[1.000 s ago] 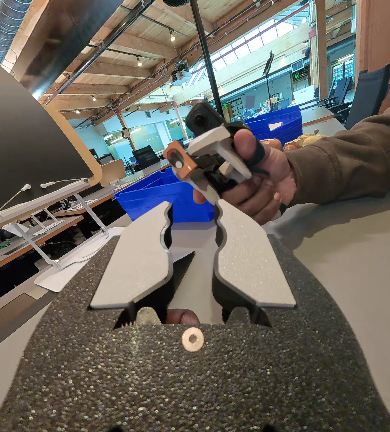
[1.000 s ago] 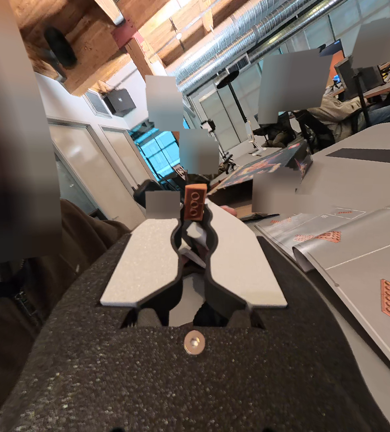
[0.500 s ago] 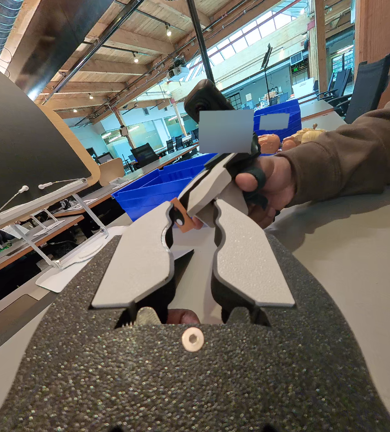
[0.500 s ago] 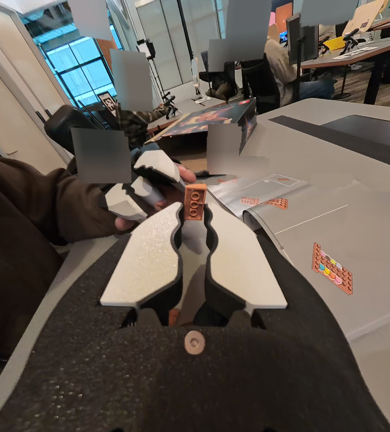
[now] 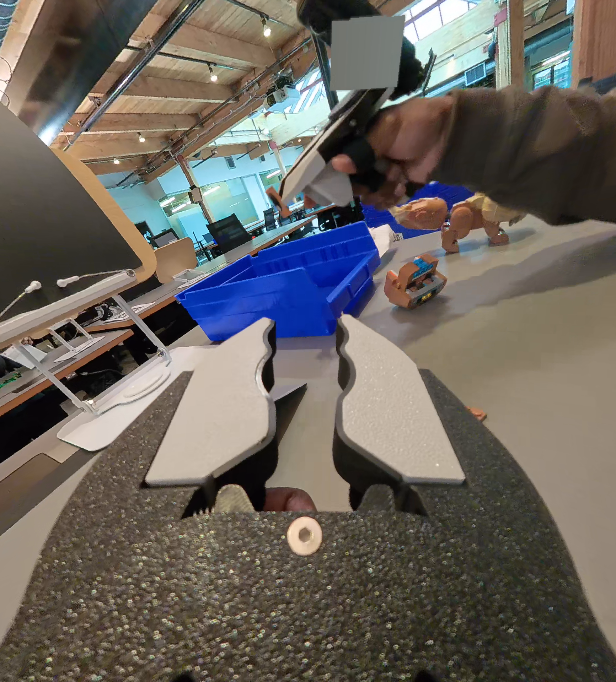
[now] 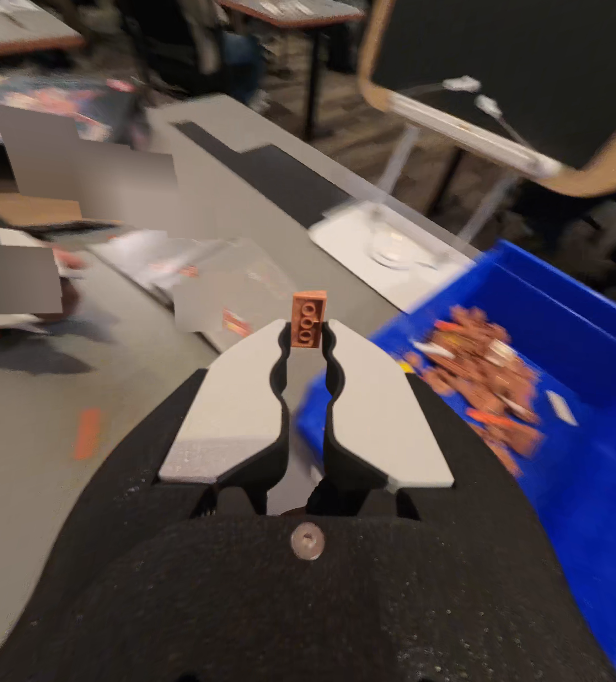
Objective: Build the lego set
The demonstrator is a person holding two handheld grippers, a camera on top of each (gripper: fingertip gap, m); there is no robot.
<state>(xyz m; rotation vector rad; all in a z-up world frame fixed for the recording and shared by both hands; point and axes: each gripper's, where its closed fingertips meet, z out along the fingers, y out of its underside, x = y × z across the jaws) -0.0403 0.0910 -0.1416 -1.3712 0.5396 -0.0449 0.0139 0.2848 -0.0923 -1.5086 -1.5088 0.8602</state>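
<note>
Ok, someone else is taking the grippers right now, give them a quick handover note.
Right gripper: shut on a small brown brick, held up off the table; this view is motion-blurred.
Left gripper: open, empty, low over the grey table.
Blue bin of loose brown pieces sits to the right of the brick.
Done: a small brown sub-assembly and a larger brown figure stand past the bin.
Left: seat the held brick; which spot can't be told.

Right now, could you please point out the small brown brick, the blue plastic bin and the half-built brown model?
small brown brick [image 6: 308, 320], right wrist view, underside
blue plastic bin [image 5: 262, 299], left wrist view, front wall
half-built brown model [image 5: 415, 281], left wrist view, body
</note>
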